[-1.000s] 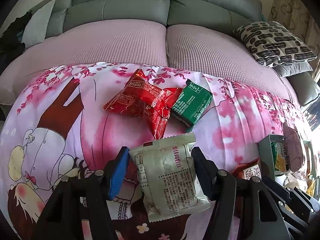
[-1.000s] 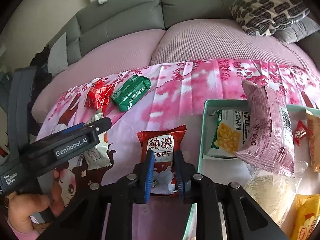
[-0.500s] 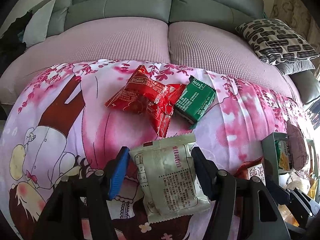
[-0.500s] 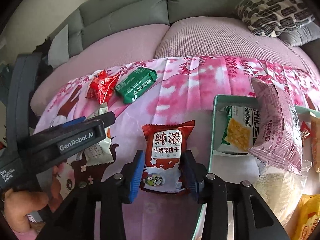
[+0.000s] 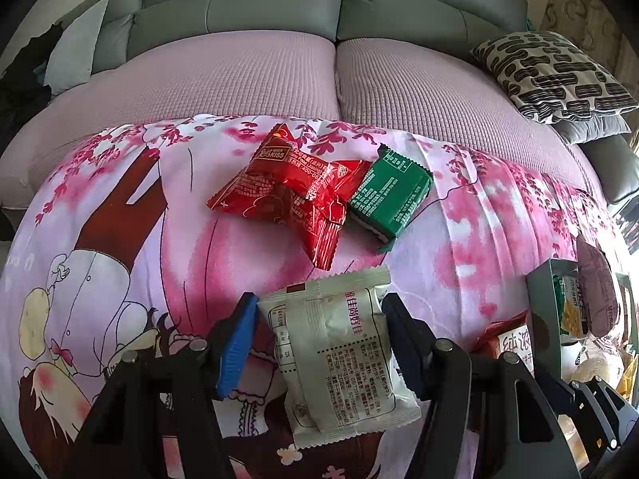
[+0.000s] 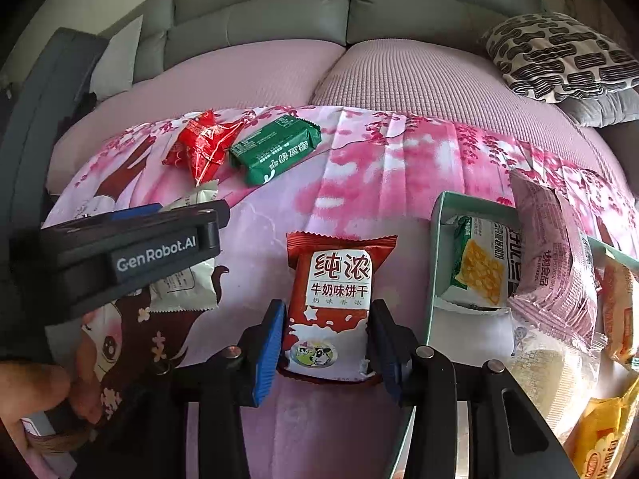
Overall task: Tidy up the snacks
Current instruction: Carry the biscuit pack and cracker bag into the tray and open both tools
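A pale green-white snack packet (image 5: 343, 351) lies on the pink printed cloth between the open fingers of my left gripper (image 5: 319, 335). A red-brown milk biscuit packet (image 6: 331, 299) lies between the open fingers of my right gripper (image 6: 325, 335), just left of a teal box (image 6: 435, 263) holding several snacks. A red packet (image 5: 291, 195) and a green packet (image 5: 389, 195) lie farther back on the cloth. Both also show in the right wrist view, the red packet (image 6: 203, 145) and the green packet (image 6: 275, 151).
The cloth covers a pink-cushioned grey sofa (image 5: 239, 12). A black-and-white patterned pillow (image 5: 555, 72) lies at the back right. The left gripper body (image 6: 120, 255) and the hand holding it fill the left of the right wrist view. The box's pink packet (image 6: 551, 263) leans over its edge.
My right gripper has opened from the milk biscuit packet, which now lies loose between wider fingers. The left gripper stays open around the pale packet.
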